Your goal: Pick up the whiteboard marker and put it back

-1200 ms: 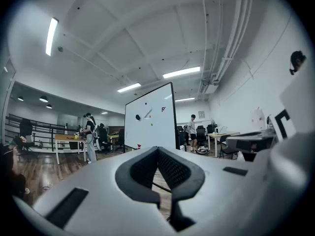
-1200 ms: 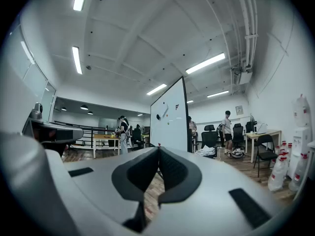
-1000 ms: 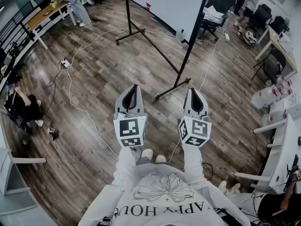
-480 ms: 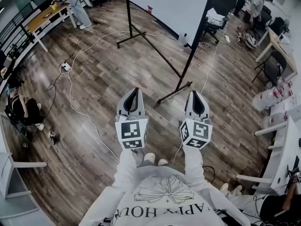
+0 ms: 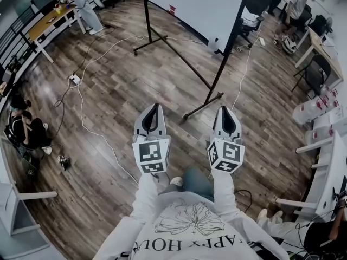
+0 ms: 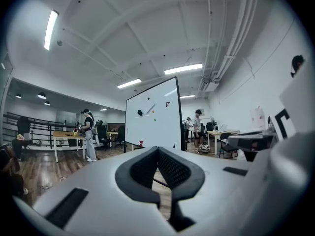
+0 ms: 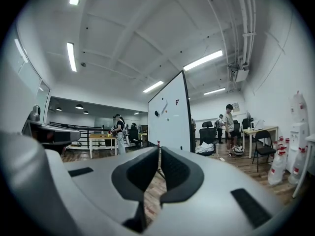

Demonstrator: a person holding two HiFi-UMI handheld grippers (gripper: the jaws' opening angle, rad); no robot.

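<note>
Grey left tongs (image 5: 153, 106), right tongs (image 5: 225, 110); one whiteboard (image 5: 190, 10)

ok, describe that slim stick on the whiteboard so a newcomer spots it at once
Find the whiteboard on its black stand, mid-room on the wood floor. High on its face, the stick sits just right of a black blob. It's the only long, pale, slanted thing on the board, probably the marker.
</note>
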